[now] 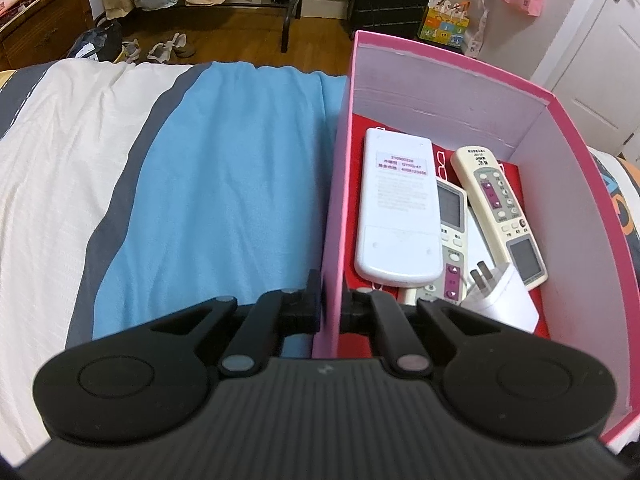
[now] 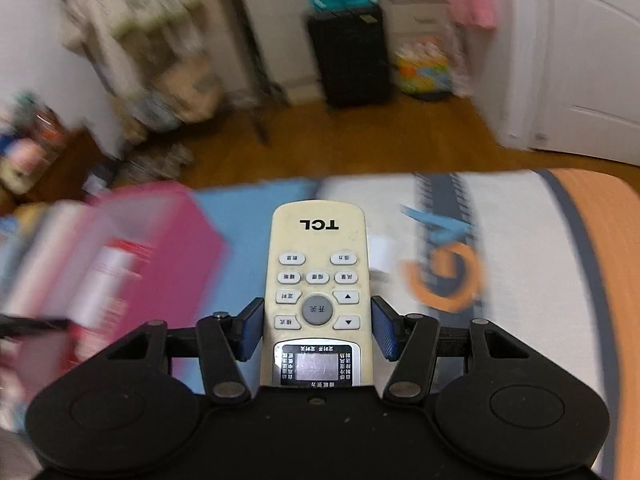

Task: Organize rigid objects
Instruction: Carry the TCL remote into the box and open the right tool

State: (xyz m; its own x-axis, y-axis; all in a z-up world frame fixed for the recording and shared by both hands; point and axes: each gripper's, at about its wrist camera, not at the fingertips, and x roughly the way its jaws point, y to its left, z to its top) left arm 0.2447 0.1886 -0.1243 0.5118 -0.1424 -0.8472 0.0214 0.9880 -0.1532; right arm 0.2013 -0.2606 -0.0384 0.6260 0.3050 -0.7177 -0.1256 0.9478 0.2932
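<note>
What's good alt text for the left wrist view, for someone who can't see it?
The left gripper is clamped shut on the near wall of an open pink box standing on a bed with a blue, white and grey cover. Inside lie a white remote face down, two cream remotes face up, and a white plug adapter.
</note>
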